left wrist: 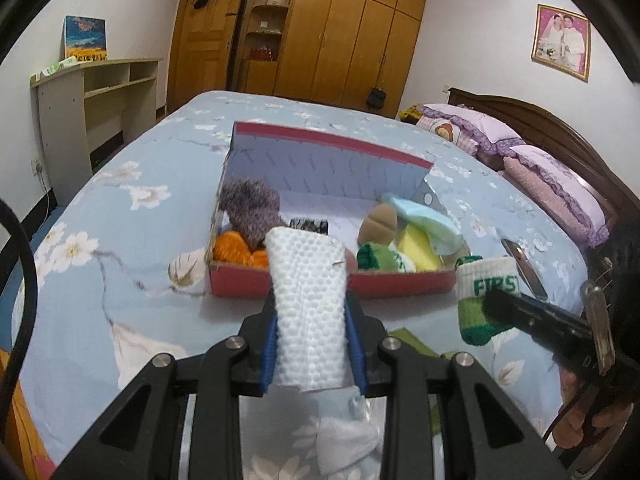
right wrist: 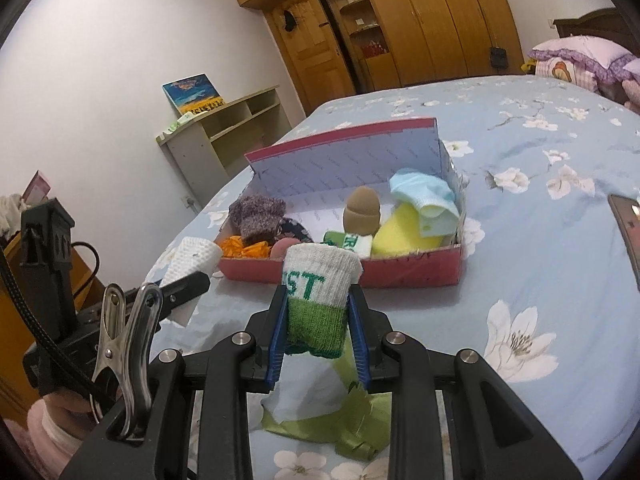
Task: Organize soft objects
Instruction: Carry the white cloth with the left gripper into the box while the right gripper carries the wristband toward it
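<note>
A red shoebox (left wrist: 332,282) (right wrist: 400,274) with its lid up sits on the blue floral bed. It holds a purple fuzzy sock (left wrist: 250,204) (right wrist: 258,212), orange yarn (left wrist: 230,248), a yellow sponge (right wrist: 404,236), a light blue sock (right wrist: 430,196) and a brown plush (right wrist: 362,208). My left gripper (left wrist: 310,312) is shut on a white foam sheet (left wrist: 308,300), held just before the box's near wall. My right gripper (right wrist: 318,316) is shut on a green and white sock (right wrist: 318,296) (left wrist: 486,300) lettered FIRST, right of the left gripper.
A phone (right wrist: 628,228) (left wrist: 524,268) lies on the bed right of the box. Green ribbon (right wrist: 348,424) and white cloth (left wrist: 344,444) lie under the grippers. Pillows (left wrist: 552,184) and headboard are at the right, a shelf unit (left wrist: 96,112) and wardrobe beyond the bed.
</note>
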Action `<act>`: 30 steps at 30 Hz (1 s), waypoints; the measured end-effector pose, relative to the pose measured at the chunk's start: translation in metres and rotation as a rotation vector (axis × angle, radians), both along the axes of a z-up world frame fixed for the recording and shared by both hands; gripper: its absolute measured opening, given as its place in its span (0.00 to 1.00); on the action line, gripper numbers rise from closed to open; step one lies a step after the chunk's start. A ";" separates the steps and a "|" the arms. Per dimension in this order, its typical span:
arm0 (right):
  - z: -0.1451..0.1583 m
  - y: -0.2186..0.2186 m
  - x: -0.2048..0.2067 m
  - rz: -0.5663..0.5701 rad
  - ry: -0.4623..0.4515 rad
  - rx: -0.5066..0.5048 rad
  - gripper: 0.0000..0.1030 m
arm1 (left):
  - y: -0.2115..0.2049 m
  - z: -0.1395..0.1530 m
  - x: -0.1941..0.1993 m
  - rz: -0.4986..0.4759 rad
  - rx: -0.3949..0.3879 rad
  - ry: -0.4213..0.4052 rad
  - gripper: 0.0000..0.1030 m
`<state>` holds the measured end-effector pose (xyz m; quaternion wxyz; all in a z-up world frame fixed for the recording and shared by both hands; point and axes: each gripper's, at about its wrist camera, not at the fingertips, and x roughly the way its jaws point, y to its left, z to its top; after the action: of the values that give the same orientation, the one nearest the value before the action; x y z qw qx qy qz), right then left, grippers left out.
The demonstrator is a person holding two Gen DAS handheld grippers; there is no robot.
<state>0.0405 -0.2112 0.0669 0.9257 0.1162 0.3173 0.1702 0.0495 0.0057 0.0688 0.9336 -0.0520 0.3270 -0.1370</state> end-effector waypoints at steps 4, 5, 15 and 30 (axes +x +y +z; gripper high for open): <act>0.004 0.000 0.005 0.000 -0.014 -0.015 0.28 | -0.005 0.005 0.013 -0.009 -0.002 -0.008 0.30; 0.004 -0.001 0.006 0.001 -0.017 -0.016 0.28 | -0.007 0.006 0.017 -0.012 0.002 -0.011 0.30; -0.002 -0.004 0.014 -0.002 -0.007 0.006 0.28 | -0.029 0.010 0.061 -0.030 0.013 -0.018 0.30; -0.007 -0.011 0.015 -0.033 0.006 0.016 0.28 | -0.046 -0.002 0.129 -0.005 0.031 0.009 0.30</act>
<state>0.0559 -0.2218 0.0597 0.9265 0.1291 0.3167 0.1571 0.1784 -0.0404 0.0666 0.9325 -0.0371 0.3333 -0.1342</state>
